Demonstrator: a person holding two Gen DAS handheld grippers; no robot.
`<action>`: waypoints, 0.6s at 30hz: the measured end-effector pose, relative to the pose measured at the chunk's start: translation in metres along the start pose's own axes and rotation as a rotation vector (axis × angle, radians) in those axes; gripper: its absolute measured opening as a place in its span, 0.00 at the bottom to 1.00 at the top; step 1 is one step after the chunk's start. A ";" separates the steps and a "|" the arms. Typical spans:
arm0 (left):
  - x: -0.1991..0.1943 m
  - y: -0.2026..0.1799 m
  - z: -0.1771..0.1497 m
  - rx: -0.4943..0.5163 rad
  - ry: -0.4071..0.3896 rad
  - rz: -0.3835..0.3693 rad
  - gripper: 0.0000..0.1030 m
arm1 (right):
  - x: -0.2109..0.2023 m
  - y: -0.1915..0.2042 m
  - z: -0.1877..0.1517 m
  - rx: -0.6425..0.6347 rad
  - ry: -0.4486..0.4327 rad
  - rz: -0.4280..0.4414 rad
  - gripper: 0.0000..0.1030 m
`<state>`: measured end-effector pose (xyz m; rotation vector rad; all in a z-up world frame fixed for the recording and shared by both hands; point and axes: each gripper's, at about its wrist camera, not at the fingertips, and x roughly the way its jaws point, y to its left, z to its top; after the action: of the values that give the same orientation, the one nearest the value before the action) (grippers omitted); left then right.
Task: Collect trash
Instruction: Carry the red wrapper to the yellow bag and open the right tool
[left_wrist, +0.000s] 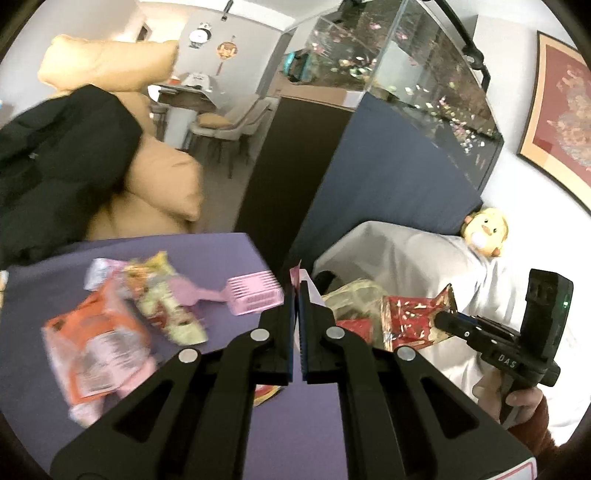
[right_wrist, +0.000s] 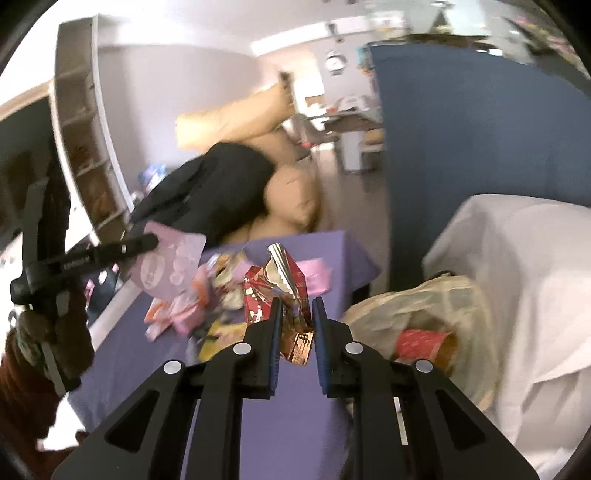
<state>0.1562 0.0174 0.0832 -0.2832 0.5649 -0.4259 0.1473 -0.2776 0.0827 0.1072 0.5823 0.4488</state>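
Note:
My left gripper (left_wrist: 296, 286) is shut on a flat pink packet (left_wrist: 296, 271), only its edge showing above the fingers. The right wrist view shows that packet (right_wrist: 173, 266) broadside, raised over the purple table (right_wrist: 295, 424). My right gripper (right_wrist: 297, 302) is shut on a crumpled red wrapper (right_wrist: 273, 288) with a silver lining, also held off the table. A translucent yellowish trash bag (right_wrist: 443, 306) sits to the right of it, a red wrapper inside. More trash lies on the table: an orange packet (left_wrist: 96, 339) and a yellow-white wrapper (left_wrist: 166, 299).
A pink slotted scoop (left_wrist: 255, 295) lies among the trash. A white-draped seat (left_wrist: 424, 258) with a doll (left_wrist: 484, 229) stands right of the table. Behind are a blue cabinet (left_wrist: 388, 177) bearing an aquarium, and tan cushions (left_wrist: 162, 184) under a black garment (left_wrist: 55, 155).

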 end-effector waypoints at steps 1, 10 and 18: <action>0.008 -0.002 0.001 -0.005 0.008 -0.009 0.02 | -0.002 -0.009 0.001 0.017 -0.009 -0.021 0.16; 0.144 -0.050 -0.016 0.019 0.237 -0.171 0.02 | 0.012 -0.096 0.004 0.113 0.024 -0.244 0.16; 0.225 -0.082 -0.040 0.034 0.393 -0.230 0.02 | 0.022 -0.118 0.006 0.082 0.020 -0.340 0.16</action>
<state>0.2798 -0.1642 -0.0212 -0.2330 0.9130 -0.7208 0.2111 -0.3741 0.0502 0.0799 0.6252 0.0960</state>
